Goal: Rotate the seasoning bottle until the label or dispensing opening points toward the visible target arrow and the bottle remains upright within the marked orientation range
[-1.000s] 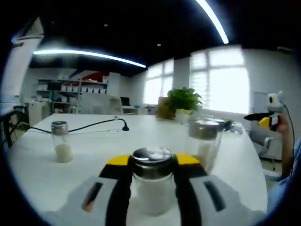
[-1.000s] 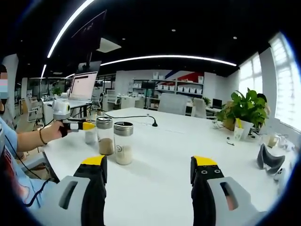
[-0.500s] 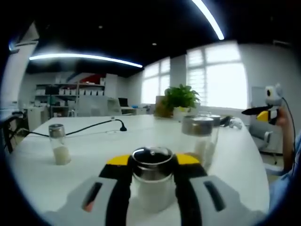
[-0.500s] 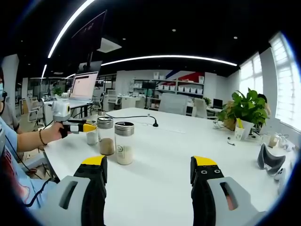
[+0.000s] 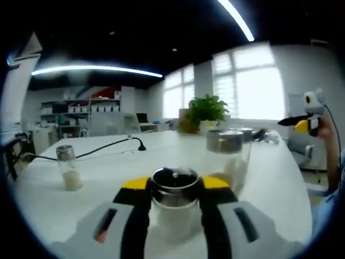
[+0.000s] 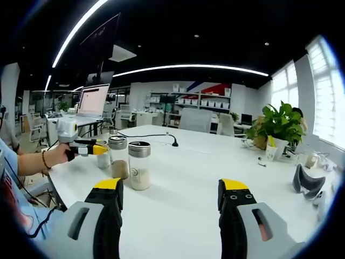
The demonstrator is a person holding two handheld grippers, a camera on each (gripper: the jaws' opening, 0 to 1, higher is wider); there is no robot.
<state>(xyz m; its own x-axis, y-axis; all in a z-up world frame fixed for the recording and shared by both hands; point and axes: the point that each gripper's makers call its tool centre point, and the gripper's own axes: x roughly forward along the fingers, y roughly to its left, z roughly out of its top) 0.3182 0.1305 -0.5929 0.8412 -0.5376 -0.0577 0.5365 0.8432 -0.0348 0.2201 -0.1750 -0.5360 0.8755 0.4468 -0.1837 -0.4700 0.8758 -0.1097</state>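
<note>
Wide white surface (image 5: 97, 172), bearing all the jars. Potted plant (image 5: 207, 110) at the far edge, before the windows. Black cable (image 5: 108, 144) across the middle.

Left gripper (image 5: 175, 186), seen in the left gripper view: fingers clamped on the bottle (image 5: 173, 208) at both sides just below its metal lid, presumably a grip suited to turning about the upright axis. Bottle upright, white contents in the lower part, near the front edge of the surface.

Right gripper (image 6: 170, 197), seen in the right gripper view: fingers wide apart, nothing between, held above bare surface, probably idle.

Two jars (image 5: 229, 156) just behind the bottle; small shaker (image 5: 69, 167) well apart.

No arrow or label discernible; alignment not judgeable.
</note>
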